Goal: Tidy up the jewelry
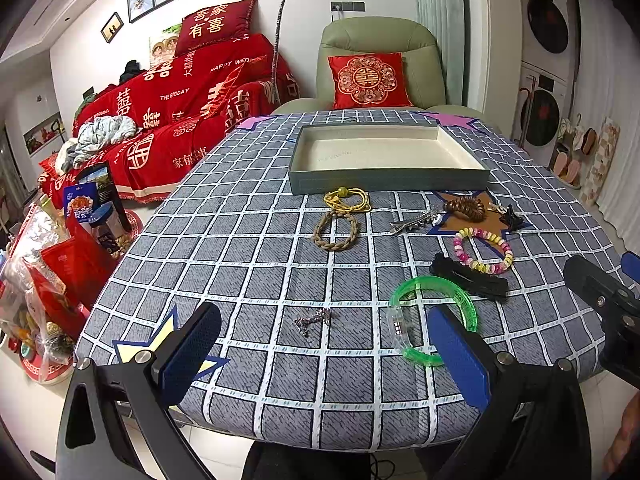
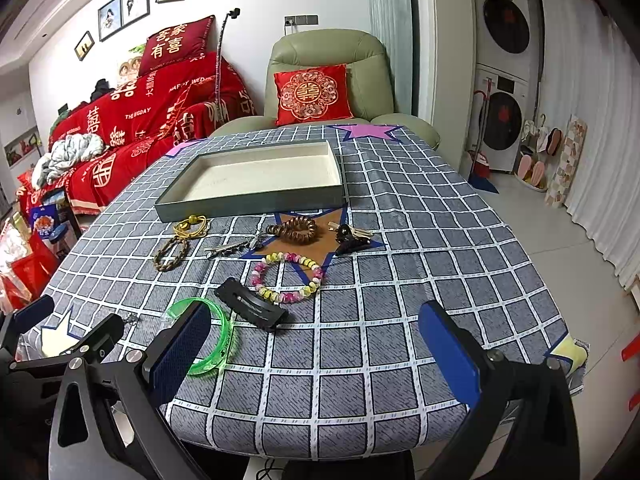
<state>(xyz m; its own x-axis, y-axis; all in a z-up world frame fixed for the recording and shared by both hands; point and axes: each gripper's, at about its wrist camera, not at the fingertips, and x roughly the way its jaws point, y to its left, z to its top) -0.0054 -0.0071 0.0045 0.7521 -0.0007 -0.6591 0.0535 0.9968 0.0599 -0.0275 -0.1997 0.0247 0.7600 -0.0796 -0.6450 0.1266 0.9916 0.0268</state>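
Note:
An empty grey tray [image 1: 384, 185] [image 2: 248, 205] sits at the table's far middle. In front of it lie a yellow cord bracelet [image 1: 349, 199] [image 2: 192, 226], a braided brown bracelet [image 1: 334, 230] [image 2: 170, 254], a silver clip [image 1: 416, 222] [image 2: 228, 247], a brown coil tie [image 1: 466, 206] [image 2: 295, 230], a black claw clip [image 1: 513, 218] [image 2: 352, 242], a bead bracelet [image 1: 482, 250] [image 2: 286, 278], a black barrette [image 1: 468, 276] [image 2: 252, 310], a green bangle [image 1: 434, 318] [image 2: 208, 336] and a small silver piece [image 1: 314, 320]. My left gripper [image 1: 324, 356] and right gripper [image 2: 316, 360] are open and empty above the near edge.
The checked cloth [image 1: 248, 248] covers the table. A green armchair [image 1: 376, 64] stands behind it. A red-covered sofa [image 1: 180, 120] is at the left. Bags and boxes [image 1: 60, 264] crowd the floor left of the table. The right gripper's arm [image 1: 604, 300] shows at the right.

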